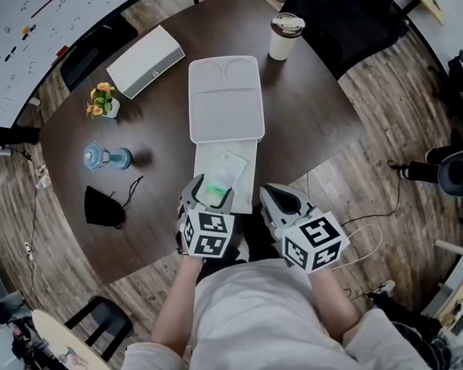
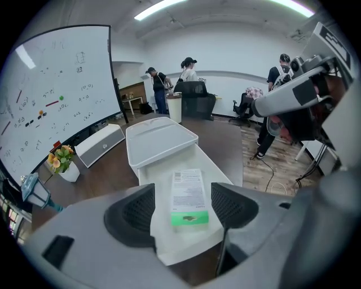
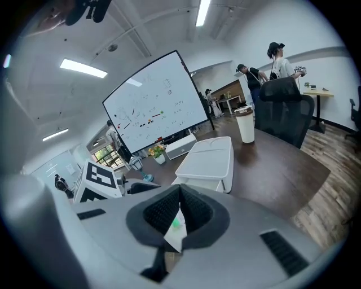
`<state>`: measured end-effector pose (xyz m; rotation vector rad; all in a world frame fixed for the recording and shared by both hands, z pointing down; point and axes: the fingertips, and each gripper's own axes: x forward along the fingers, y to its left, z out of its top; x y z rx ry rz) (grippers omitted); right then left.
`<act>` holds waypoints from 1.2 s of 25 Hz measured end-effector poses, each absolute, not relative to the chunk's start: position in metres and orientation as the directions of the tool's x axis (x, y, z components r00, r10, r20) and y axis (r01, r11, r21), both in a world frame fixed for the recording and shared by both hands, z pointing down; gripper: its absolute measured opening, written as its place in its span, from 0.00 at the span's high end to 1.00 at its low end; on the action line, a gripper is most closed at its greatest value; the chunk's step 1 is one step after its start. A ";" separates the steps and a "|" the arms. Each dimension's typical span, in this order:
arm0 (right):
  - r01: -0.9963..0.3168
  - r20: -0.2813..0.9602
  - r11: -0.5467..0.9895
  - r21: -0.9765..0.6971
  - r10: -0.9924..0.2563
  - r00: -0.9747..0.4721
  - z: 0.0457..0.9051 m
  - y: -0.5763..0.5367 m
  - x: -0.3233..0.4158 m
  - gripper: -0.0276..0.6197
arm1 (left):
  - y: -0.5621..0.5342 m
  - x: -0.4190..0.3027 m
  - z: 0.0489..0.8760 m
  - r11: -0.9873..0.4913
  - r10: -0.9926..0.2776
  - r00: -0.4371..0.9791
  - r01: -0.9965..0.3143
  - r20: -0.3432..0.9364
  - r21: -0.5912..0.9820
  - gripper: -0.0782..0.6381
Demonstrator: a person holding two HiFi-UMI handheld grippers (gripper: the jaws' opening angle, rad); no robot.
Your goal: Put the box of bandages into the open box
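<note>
The box of bandages [image 1: 219, 178], white with a green end, lies flat inside the base [image 1: 247, 181] of the open white box at the table's near edge. Its lid [image 1: 225, 97] is folded back beyond it. My left gripper [image 1: 211, 190] stands open at the near end of the bandage box. In the left gripper view the bandage box [image 2: 189, 197] lies between the spread pads [image 2: 138, 211] without touching them, resting in the open box [image 2: 211, 166]. My right gripper [image 1: 271, 195] is shut and empty just right of the open box; its pads [image 3: 163, 211] meet in the right gripper view.
On the dark round table [image 1: 317, 107] stand a paper cup [image 1: 285, 36], a flat white device [image 1: 145, 61], a small flower pot [image 1: 104, 100], a blue ornament [image 1: 103, 157] and a black pouch [image 1: 103, 206]. A black chair [image 1: 343, 25] and a whiteboard [image 1: 40, 29] border it. People stand far back.
</note>
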<state>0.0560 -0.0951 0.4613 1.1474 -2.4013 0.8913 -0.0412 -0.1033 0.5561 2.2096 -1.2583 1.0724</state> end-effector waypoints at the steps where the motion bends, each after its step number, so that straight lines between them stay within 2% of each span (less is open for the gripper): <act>1: -0.792 0.534 0.470 -0.390 -0.585 -0.610 0.460 -0.092 0.056 0.95 | -0.100 -0.041 0.556 -0.538 -0.556 0.316 -0.842 0.769 -0.043 0.45; 12: -0.855 0.525 0.374 -0.360 -0.676 -0.517 0.446 -0.040 0.046 0.95 | -0.070 -0.049 0.532 -0.617 -0.565 0.403 -0.786 0.720 -0.045 0.51; 15: -0.866 0.519 0.352 -0.355 -0.696 -0.496 0.442 -0.026 0.041 0.95 | -0.057 -0.055 0.524 -0.625 -0.573 0.422 -0.779 0.702 -0.042 0.57; 30: -0.905 0.506 0.275 -0.326 -0.757 -0.413 0.433 0.041 0.022 0.95 | -0.001 -0.075 0.486 -0.665 -0.598 0.527 -0.747 0.605 -0.006 0.71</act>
